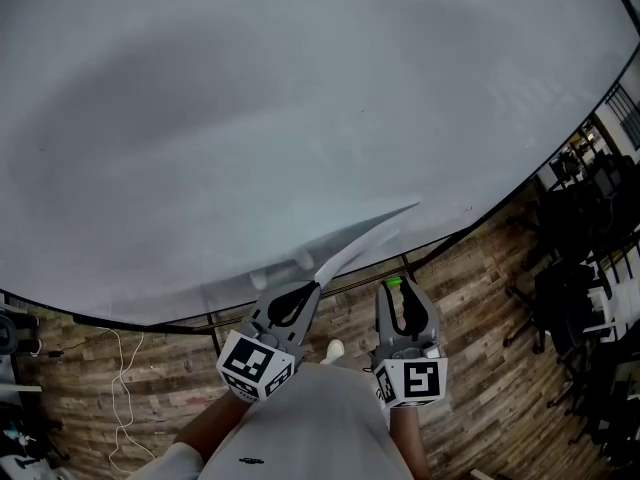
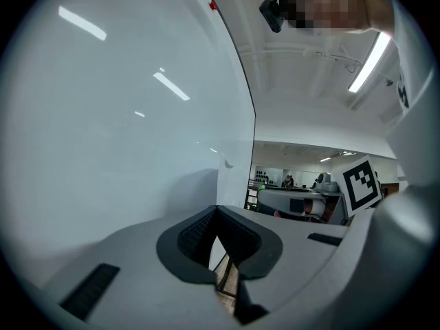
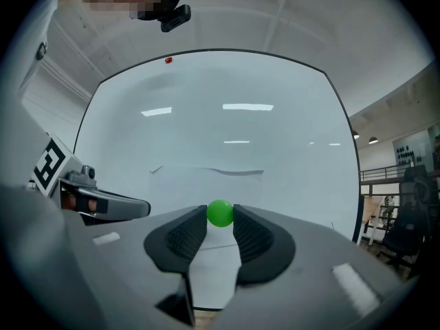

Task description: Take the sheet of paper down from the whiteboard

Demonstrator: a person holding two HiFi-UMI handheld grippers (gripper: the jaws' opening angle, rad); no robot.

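The large whiteboard (image 1: 250, 118) fills most of the head view. A white sheet of paper (image 1: 365, 240) slants out from it, edge-on. My left gripper (image 1: 312, 288) is shut on its near lower edge. In the left gripper view the sheet (image 2: 232, 177) runs from between the closed pads (image 2: 237, 236) toward the board. My right gripper (image 1: 393, 293), just right of the sheet, is shut on a small green ball (image 1: 393, 283). The right gripper view shows the ball (image 3: 220, 213) between the pads, the sheet (image 3: 206, 188) against the board behind it, and the left gripper (image 3: 141, 208) at its left.
A small red dot (image 3: 168, 60) sits near the board's top edge. Wooden floor (image 1: 480, 368) lies below the board's black frame. Dark chairs and desks (image 1: 580, 268) stand at the right. A white cable (image 1: 120, 388) trails on the floor at the left.
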